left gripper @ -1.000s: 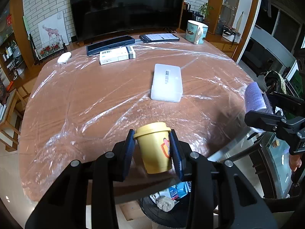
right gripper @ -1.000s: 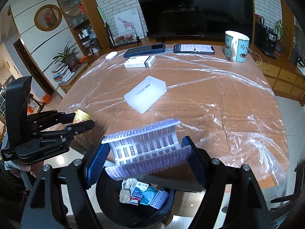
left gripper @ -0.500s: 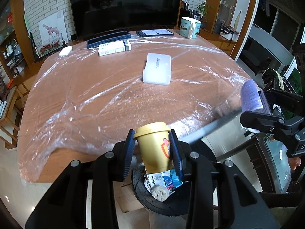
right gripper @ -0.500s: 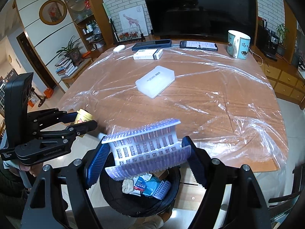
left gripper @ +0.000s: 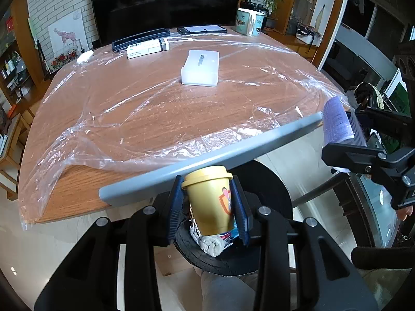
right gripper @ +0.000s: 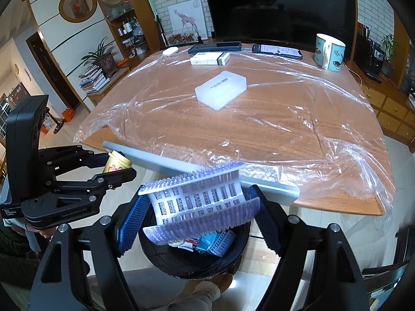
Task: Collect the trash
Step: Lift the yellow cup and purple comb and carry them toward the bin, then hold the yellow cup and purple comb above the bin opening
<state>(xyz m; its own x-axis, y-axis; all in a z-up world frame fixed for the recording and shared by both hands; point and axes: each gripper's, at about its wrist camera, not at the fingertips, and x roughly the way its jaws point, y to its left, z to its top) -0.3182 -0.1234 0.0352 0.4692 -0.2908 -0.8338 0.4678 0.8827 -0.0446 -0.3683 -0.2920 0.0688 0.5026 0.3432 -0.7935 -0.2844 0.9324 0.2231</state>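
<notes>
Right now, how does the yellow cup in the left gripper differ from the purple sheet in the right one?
The yellow cup is rigid, lidded and upright; the purple sheet is a flexible studded strip, bent into a curve. The cup fills narrow jaws, the sheet spans wider ones. Both are clamped above the black trash bin.

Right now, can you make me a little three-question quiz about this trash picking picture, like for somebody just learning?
1. True or false: the left gripper is shut on the yellow cup.
2. What does the right gripper hold? A) the mug B) a curled purple studded sheet C) the phone
3. Fill in: the black trash bin stands on the floor, below the near edge of the ____.

Key
1. True.
2. B, the curled purple studded sheet; the mug and phone sit at the far end of the table.
3. table.
</notes>
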